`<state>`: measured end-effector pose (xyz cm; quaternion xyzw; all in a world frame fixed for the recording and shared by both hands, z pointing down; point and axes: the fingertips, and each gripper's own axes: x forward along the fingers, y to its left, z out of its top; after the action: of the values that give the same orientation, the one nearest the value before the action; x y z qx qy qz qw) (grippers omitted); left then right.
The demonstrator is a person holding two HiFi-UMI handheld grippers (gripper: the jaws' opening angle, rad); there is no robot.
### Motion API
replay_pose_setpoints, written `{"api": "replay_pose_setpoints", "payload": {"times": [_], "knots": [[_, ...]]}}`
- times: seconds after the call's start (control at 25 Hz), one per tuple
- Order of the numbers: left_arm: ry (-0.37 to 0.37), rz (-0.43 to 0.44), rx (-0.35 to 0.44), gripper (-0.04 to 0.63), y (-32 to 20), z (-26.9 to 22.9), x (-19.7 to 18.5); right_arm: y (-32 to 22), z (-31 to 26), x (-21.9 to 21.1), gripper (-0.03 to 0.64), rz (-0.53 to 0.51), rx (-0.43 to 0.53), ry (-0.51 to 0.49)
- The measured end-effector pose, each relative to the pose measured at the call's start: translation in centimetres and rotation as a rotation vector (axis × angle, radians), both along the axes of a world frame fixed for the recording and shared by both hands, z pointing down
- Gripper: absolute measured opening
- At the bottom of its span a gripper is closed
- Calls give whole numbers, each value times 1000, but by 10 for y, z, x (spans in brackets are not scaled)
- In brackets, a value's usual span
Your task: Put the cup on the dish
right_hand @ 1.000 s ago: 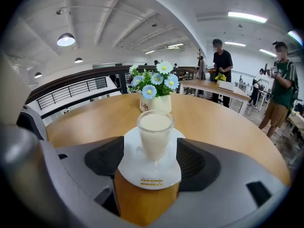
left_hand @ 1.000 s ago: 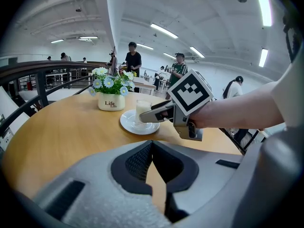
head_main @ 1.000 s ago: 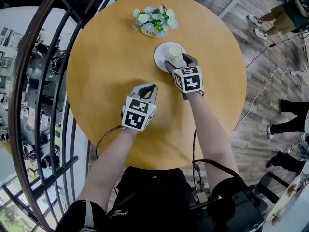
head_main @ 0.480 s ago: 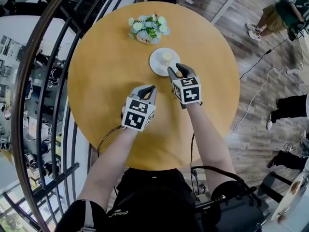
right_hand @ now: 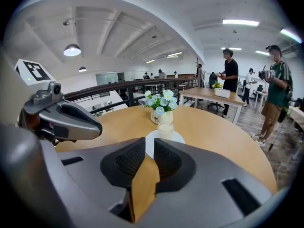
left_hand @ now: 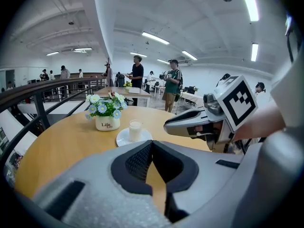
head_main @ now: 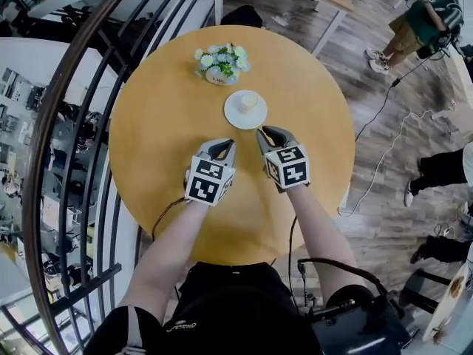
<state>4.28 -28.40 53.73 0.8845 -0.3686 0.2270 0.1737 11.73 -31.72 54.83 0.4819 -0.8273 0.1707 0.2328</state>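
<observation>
A small cup of pale drink (head_main: 247, 101) stands upright on the white dish (head_main: 235, 115) near the far middle of the round wooden table (head_main: 162, 102); it shows in the left gripper view (left_hand: 135, 129) and the right gripper view (right_hand: 166, 130) too. My right gripper (head_main: 270, 133) hovers just short of the dish, apart from it. Its jaws have just been closing to a narrow slit, with nothing between them (right_hand: 149, 144). My left gripper (head_main: 222, 148) floats beside it to the left, tips touching, holding nothing (left_hand: 152, 144).
A white pot of blue and white flowers (head_main: 220, 63) sits just beyond the dish. A dark curved railing (head_main: 74, 124) runs along the table's left side. People stand on the wooden floor (head_main: 425, 21) to the right, near a trailing cable.
My right gripper has drawn back from around the cup toward me, and its jaws have narrowed. The left gripper has lifted a little. Cup and dish have stayed put.
</observation>
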Motion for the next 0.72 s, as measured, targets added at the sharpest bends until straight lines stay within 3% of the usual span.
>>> {"api": "replay_pose_setpoints", "payload": {"times": [0.72], "knots": [[71, 2, 136, 0, 13, -65, 9, 37, -85, -5, 15, 127, 114, -180]]}}
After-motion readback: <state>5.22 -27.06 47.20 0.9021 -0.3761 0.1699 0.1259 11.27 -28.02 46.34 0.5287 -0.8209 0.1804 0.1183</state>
